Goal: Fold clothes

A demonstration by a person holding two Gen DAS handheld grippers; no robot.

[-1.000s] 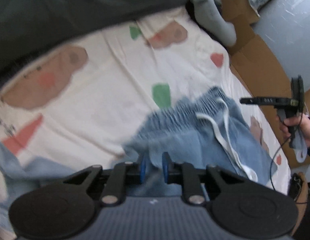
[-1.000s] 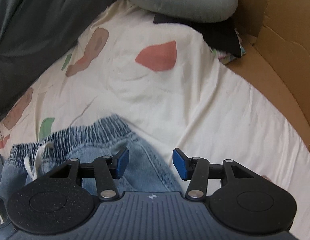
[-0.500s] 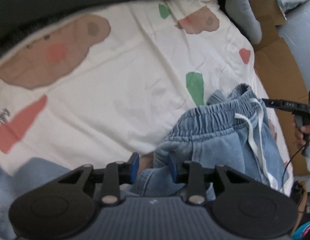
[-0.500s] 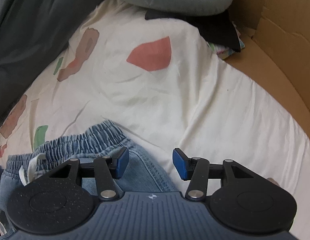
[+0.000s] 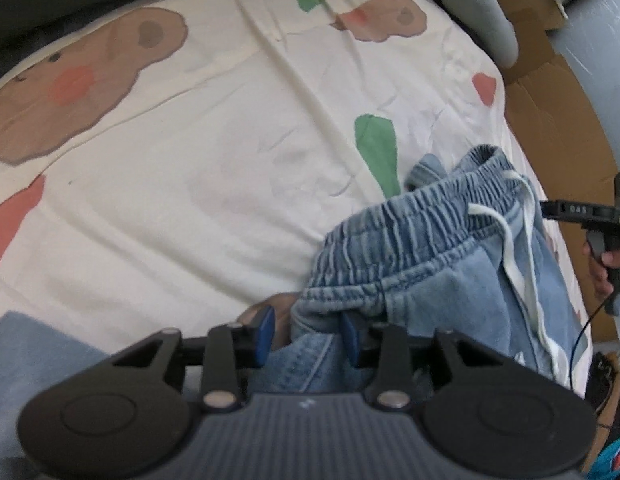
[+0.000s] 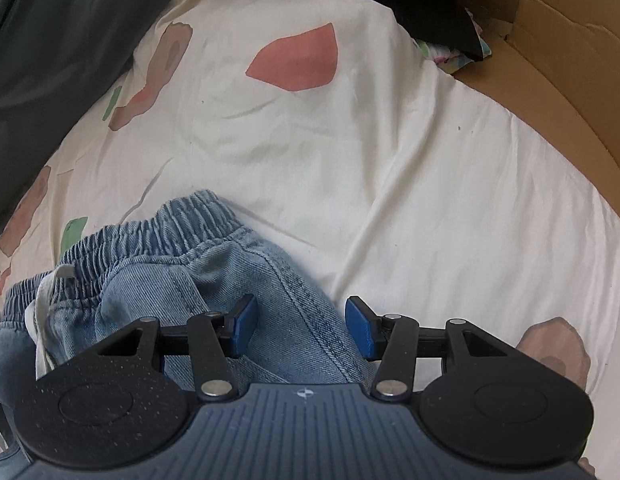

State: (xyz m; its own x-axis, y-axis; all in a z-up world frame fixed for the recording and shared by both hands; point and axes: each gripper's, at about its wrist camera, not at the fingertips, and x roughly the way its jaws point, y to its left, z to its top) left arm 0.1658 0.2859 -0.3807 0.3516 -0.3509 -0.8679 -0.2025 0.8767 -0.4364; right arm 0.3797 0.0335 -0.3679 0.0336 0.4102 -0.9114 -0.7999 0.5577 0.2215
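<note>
Light blue denim shorts (image 5: 430,248) with an elastic waistband and a white drawstring (image 5: 514,248) lie bunched on the cream patterned bed sheet (image 5: 229,160). My left gripper (image 5: 307,336) is low over their left corner. Its jaws are opening, and a fold of denim sits loosely between the blue pads. In the right wrist view the shorts (image 6: 213,264) fill the lower left. My right gripper (image 6: 299,330) is open just above their seamed side edge, with the pads clear of the cloth. The left wrist view shows the other gripper's handle (image 5: 582,212) and a hand (image 5: 602,272) at the right edge.
A dark grey blanket (image 6: 49,40) covers the far left of the bed. A grey pillow (image 5: 482,12) lies at the head. A cardboard box (image 6: 570,60) borders the bed's right side. Another pale blue cloth (image 5: 29,360) lies at the lower left.
My left gripper has sunk toward the sheet with the denim corner, and its jaws have widened from a tight pinch. The shorts have settled onto the bed. The right gripper has dropped slightly, jaws unchanged.
</note>
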